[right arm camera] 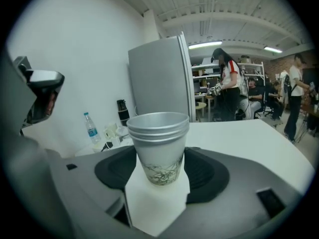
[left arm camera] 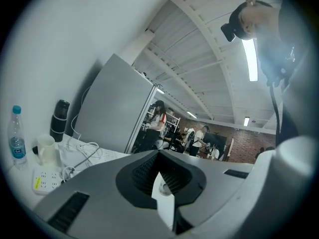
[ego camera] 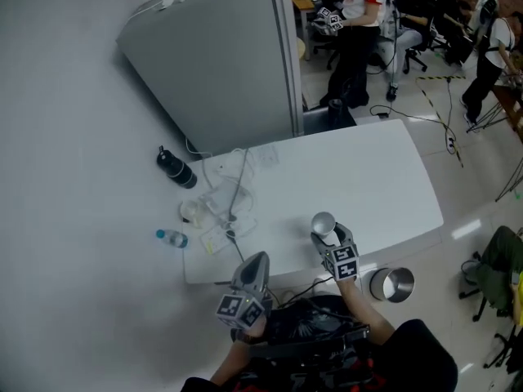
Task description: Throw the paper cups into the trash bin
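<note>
Stacked upright paper cups (right arm camera: 158,143); trash bin (ego camera: 391,284) nearby

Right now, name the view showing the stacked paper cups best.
The right gripper view: the stacked white paper cups fill its middle, upright, nested rims and print plain. The head view shows the cups from above, only an open rim. The left gripper view does not show them clearly.

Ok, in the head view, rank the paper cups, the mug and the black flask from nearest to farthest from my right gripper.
1. paper cups: in the claw of the right gripper.
2. mug: well off to its left.
3. black flask: farther left and farther back.
</note>
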`<state>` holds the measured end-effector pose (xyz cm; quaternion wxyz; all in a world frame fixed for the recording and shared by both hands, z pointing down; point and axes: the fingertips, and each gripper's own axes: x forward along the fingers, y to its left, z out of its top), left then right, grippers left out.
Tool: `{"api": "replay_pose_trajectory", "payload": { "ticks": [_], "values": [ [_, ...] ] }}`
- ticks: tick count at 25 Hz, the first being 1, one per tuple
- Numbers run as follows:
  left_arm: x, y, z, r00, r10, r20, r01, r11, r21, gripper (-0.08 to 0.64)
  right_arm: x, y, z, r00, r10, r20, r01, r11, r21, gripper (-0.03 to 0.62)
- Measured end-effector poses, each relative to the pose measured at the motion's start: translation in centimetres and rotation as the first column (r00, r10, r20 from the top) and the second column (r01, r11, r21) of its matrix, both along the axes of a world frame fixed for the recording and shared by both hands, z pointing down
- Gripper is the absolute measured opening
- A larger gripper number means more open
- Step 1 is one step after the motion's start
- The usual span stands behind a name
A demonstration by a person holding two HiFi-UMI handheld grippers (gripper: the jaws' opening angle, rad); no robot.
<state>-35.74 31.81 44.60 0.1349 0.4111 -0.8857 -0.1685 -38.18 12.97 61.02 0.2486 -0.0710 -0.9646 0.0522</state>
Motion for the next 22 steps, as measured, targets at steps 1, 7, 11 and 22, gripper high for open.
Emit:
{"api": "replay_pose_trajectory", "payload": {
  "ticks": [1,7,11,22],
  "values": [
    [0.0,0.6,-0.2,1.0,-0.008,0.001,0.008,1.0,-0.003,0.003,0.6,0.8,-1.2,1.0,-0.002,0.016,0.002,1.0,-0.012,0.31],
    [0.0,0.3,-0.4,0.998,0.063,0.021,-0.063,0.998,-0.001,0.003,3.9,1.9,-8.0,0.992,0.034,0.117,-0.027,0.998,-0.059,0.31],
    [1.1,0.1,-0.7,0.993,0.112,0.036,-0.112,0.994,-0.008,0.003,6.1,3.3,-11.7,0.983,0.02,0.181,-0.007,0.997,-0.073,0.308],
    [4.0,1.2,1.1,0.983,0.182,-0.021,-0.183,0.981,-0.066,0.003,8.8,7.2,-17.5,0.95,-0.073,0.302,0.104,0.991,-0.089,0.307]
  ]
}}
